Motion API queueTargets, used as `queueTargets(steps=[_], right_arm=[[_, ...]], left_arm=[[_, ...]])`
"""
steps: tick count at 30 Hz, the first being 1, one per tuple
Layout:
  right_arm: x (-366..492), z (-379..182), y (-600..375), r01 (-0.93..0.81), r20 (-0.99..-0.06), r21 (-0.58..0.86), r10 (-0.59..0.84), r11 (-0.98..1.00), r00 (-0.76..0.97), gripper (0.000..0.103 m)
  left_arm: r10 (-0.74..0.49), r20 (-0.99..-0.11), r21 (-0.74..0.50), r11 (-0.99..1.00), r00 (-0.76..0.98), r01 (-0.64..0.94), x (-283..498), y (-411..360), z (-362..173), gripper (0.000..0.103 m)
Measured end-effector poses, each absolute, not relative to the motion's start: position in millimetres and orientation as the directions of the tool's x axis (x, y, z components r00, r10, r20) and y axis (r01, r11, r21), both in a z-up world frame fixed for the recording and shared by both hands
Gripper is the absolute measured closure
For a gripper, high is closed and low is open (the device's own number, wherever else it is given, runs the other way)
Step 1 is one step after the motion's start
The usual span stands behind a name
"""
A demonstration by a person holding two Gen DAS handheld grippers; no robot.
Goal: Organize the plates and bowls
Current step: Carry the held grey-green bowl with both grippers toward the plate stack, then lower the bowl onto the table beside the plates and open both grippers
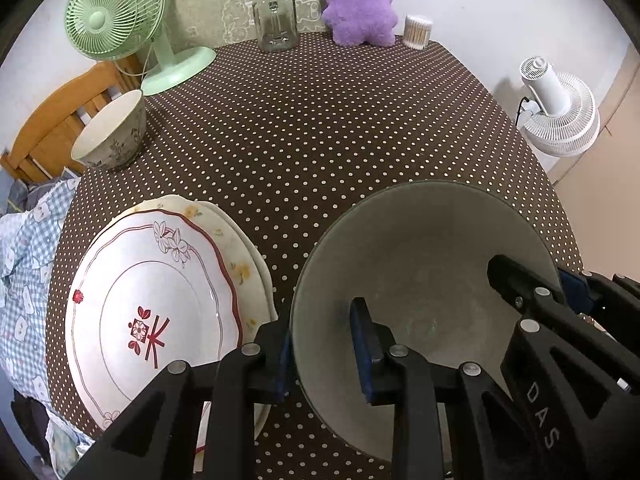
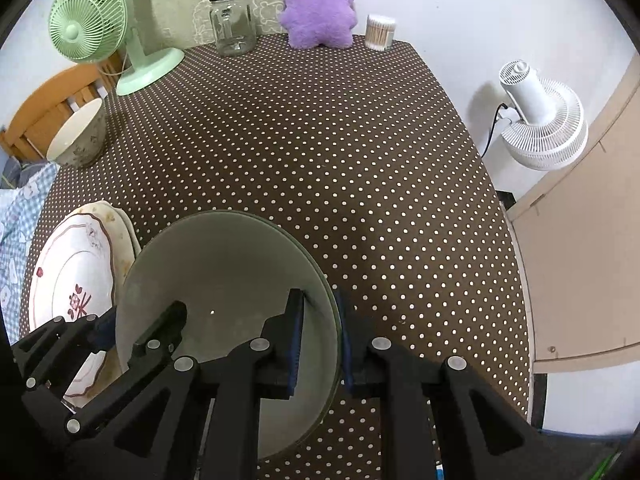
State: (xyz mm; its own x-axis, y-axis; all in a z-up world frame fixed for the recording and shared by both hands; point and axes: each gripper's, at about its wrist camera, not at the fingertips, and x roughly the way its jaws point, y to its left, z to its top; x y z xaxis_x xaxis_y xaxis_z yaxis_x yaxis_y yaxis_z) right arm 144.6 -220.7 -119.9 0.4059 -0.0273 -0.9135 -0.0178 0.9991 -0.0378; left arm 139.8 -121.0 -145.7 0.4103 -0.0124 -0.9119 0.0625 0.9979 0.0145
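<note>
Grey bowl (image 1: 424, 280) sits at five o'clock in the left wrist view, and we have its near-left rim pinched between the pads of our left gripper (image 1: 326, 352), jaws nearly closed on the thin wall, one pad inside and one outside. Across it at three o'clock our right gripper (image 1: 560, 292) clamps the opposite rim (its frame reads "DAS"). The stacked plates (image 1: 160, 304) lie at eight o'clock, just beside the bowl; the floral bowl (image 1: 114, 136) stands well apart at ten o'clock near the green fan (image 1: 116, 12).

From the right wrist view, the grey bowl (image 2: 228, 280) fills six o'clock, our right gripper (image 2: 320, 344) almost shut over its right rim, and the left gripper (image 2: 120, 328) bites the rim at eight o'clock. The floral bowl (image 2: 78, 136) lies at ten o'clock, so we judge nesting means carrying up-left, left hand nearer.
</note>
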Motion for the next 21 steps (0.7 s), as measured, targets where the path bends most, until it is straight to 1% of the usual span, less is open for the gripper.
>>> queueTargets(steps=[2,4,6,9,10,11,12,13,15,16,18,21], right_arm=[[144.5,-121.8,-220.2,-0.018,-0.916,-0.036,-0.026,0.999,0.400,0.081],[144.4,-124.6,-220.7,-0.012,-0.920,-0.032,-0.025,0.999,0.392,0.081],[144.8,-127.1,-220.0,-0.017,-0.924,-0.033,-0.024,0.999,0.382,0.077],[144.6,-128.5,-221.3,-0.034,-0.928,0.007,0.020,0.999,0.372,0.066],[144.3,-127.5,-221.1,-0.054,-0.926,0.022,0.041,0.998,0.375,0.052],[143.8,-125.8,-220.6,-0.063,-0.924,0.019,0.041,0.998,0.381,0.035],[142.9,-123.0,-220.4,-0.070,-0.917,0.007,0.034,0.997,0.396,0.029],[141.7,-119.6,-219.7,-0.083,-0.910,0.005,0.039,0.997,0.412,0.024],[141.5,-113.5,-219.7,-0.114,-0.901,0.029,0.075,0.993,0.427,0.022],[141.9,-110.5,-220.1,-0.121,-0.897,0.038,0.087,0.992,0.433,0.020],[144.0,-105.3,-222.6,-0.132,-0.891,0.060,0.113,0.989,0.441,0.019],[146.8,-96.4,-225.6,-0.145,-0.883,0.089,0.146,0.985,0.447,0.018]], left_arm=[[-0.012,-0.913,0.015,0.998,0.408,0.063,139.6,-121.2,-146.6,0.078],[-0.010,-0.916,0.017,0.998,0.402,0.062,139.1,-121.2,-148.1,0.078],[-0.017,-0.921,0.006,0.998,0.389,0.059,138.6,-120.5,-149.5,0.077],[-0.019,-0.921,0.005,0.998,0.390,0.061,136.6,-121.0,-147.1,0.073],[-0.023,-0.921,0.002,0.998,0.388,0.065,136.0,-121.4,-145.9,0.071],[-0.025,-0.921,0.000,0.998,0.388,0.065,135.4,-121.8,-144.7,0.067],[-0.026,-0.919,-0.003,0.998,0.393,0.061,134.6,-121.4,-142.3,0.062],[-0.030,-0.916,-0.007,0.998,0.401,0.060,134.3,-120.9,-139.8,0.059],[-0.040,-0.908,-0.021,0.999,0.416,0.050,133.7,-119.5,-133.4,0.044],[-0.042,-0.906,-0.025,0.999,0.422,0.046,133.9,-119.4,-131.1,0.042],[-0.039,-0.898,-0.027,0.999,0.438,0.033,133.8,-119.5,-123.8,0.029],[-0.028,-0.888,-0.022,1.000,0.459,0.020,134.4,-121.8,-112.0,0.020]])
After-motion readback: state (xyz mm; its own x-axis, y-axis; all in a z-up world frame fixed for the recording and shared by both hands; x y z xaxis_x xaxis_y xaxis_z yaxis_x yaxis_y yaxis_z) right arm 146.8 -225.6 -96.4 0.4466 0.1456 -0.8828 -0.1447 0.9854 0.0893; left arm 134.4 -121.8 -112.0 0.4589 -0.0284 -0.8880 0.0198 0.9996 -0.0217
